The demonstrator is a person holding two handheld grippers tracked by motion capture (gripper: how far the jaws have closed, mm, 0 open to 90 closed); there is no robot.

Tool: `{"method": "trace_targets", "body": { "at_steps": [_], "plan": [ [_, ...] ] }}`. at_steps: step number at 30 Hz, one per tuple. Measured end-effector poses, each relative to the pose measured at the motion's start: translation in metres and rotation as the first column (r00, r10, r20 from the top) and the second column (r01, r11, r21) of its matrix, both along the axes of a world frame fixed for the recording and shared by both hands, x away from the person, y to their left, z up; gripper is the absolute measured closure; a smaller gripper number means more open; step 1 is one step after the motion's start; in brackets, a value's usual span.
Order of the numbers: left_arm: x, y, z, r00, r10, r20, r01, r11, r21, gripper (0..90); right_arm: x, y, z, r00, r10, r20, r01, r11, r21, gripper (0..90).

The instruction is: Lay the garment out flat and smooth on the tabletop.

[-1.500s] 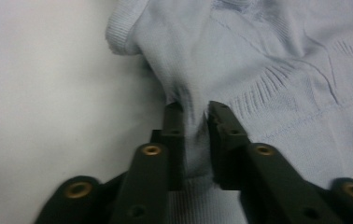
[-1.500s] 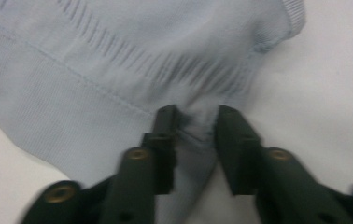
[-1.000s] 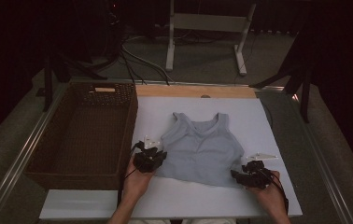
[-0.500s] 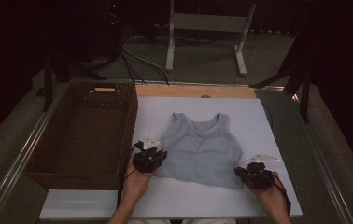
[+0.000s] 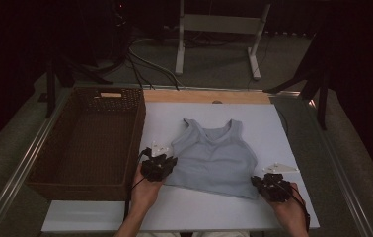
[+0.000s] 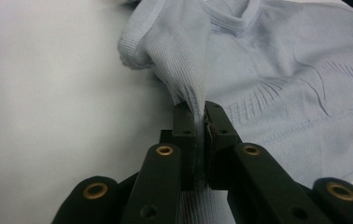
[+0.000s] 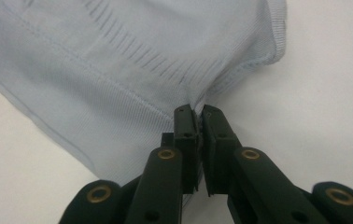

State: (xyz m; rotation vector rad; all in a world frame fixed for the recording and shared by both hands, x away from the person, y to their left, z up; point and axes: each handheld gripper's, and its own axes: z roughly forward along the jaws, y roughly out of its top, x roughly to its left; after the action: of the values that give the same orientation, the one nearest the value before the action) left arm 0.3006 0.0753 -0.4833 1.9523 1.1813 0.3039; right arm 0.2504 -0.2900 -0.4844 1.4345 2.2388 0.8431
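Note:
A light blue sleeveless top (image 5: 214, 157) lies flat on the white board (image 5: 283, 133), neck toward the far side. My left gripper (image 5: 165, 164) is at the top's lower left side, and in the left gripper view the left gripper (image 6: 199, 117) is shut on a pinched fold of the top (image 6: 277, 70). My right gripper (image 5: 264, 182) is at the lower right corner of the hem. In the right gripper view the right gripper (image 7: 197, 115) is shut on the edge of the top (image 7: 109, 60), with the cloth pulled taut into the jaws.
A brown wicker basket (image 5: 136, 129), nothing in it, stands along the board's left edge, close to my left hand. A wooden strip (image 5: 204, 96) runs along the board's far edge. Metal rails (image 5: 21, 168) flank the table, with stand legs and cables on the floor beyond.
My right gripper has shifted a little to the right and toward me, drawing the hem's right corner outward. The left gripper has stayed in place.

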Motion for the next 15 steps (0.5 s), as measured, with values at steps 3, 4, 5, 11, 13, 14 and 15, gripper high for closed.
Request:
{"method": "trace_targets", "body": {
  "at_steps": [3, 4, 5, 11, 13, 14, 15],
  "plan": [
    [-0.006, 0.001, 0.000, 0.9999, -0.012, -0.009, 0.012, 0.9999, -0.004, 86.9, -0.006, 0.000, 0.002, 0.9999, 0.012, 0.006, -0.012, 1.000, -0.001, 85.9],
    [-0.008, 0.002, 0.000, 0.9998, -0.017, -0.010, 0.017, 0.9998, -0.001, 86.9, -0.007, 0.000, 0.002, 0.9999, 0.013, 0.006, -0.013, 1.000, 0.000, 85.9],
    [-0.010, 0.001, 0.000, 0.9996, -0.023, -0.013, 0.023, 0.9997, 0.004, 86.8, -0.009, -0.001, 0.002, 0.9998, 0.016, 0.007, -0.016, 1.000, -0.001, 85.9],
    [-0.021, 0.004, -0.002, 0.9986, -0.046, -0.027, 0.046, 0.9988, 0.013, 86.8, -0.014, -0.003, 0.003, 0.9996, 0.028, 0.003, -0.028, 1.000, 0.004, 85.8],
    [-0.024, 0.005, -0.002, 0.9982, -0.051, -0.033, 0.051, 0.9986, 0.013, 86.8, -0.016, -0.003, 0.003, 0.9996, 0.029, 0.003, -0.029, 1.000, 0.003, 85.7],
    [-0.025, 0.005, -0.003, 0.9980, -0.053, -0.033, 0.053, 0.9984, 0.016, 86.7, -0.016, -0.003, 0.003, 0.9995, 0.031, 0.003, -0.031, 1.000, 0.002, 85.8],
    [-0.026, 0.005, -0.003, 0.9979, -0.054, -0.037, 0.054, 0.9984, 0.014, 86.7, -0.017, -0.003, 0.003, 0.9995, 0.033, 0.004, -0.033, 0.999, 0.003, 85.7]
  ]
}}
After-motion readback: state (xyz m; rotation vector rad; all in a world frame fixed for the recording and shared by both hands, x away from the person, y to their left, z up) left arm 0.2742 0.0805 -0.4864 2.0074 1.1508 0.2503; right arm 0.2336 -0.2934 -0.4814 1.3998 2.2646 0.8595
